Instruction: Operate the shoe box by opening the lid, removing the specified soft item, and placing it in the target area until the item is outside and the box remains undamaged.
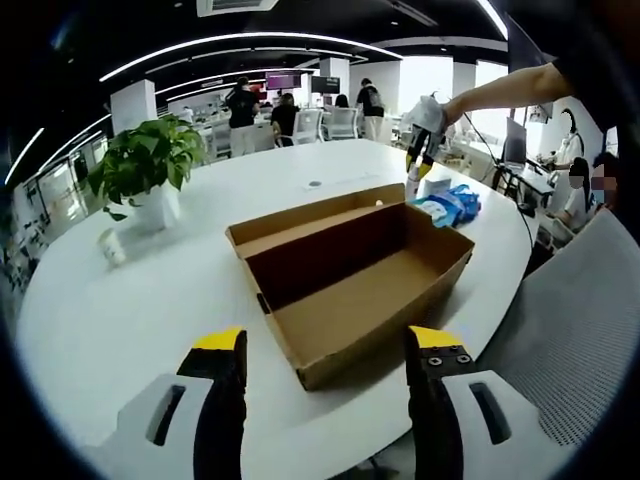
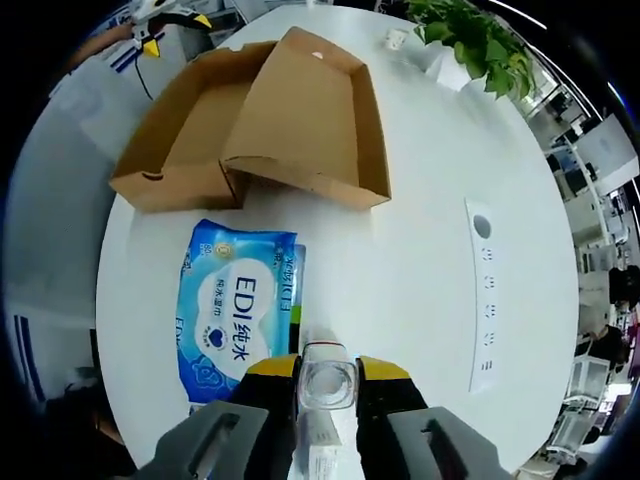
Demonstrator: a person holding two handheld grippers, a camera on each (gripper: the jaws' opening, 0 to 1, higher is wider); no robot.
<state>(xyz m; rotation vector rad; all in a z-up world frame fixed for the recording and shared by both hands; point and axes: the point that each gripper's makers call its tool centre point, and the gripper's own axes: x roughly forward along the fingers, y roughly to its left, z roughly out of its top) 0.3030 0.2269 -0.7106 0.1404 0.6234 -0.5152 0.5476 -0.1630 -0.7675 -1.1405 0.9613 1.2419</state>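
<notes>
The brown cardboard shoe box lies open and empty on the white table, its lid folded back behind it. My left gripper is open just in front of the box's near edge, holding nothing. In the right gripper view the box and its lid sit farther off. A blue soft pack of wipes lies flat on the table beside the box, also seen as the blue pack. My right gripper is shut on a small clear bottle next to the pack. The right gripper hangs over the pack.
A potted plant and a tipped white cup are at the table's left. A white socket strip is set into the tabletop. A grey mesh chair stands at the table's edge. People stand at desks behind.
</notes>
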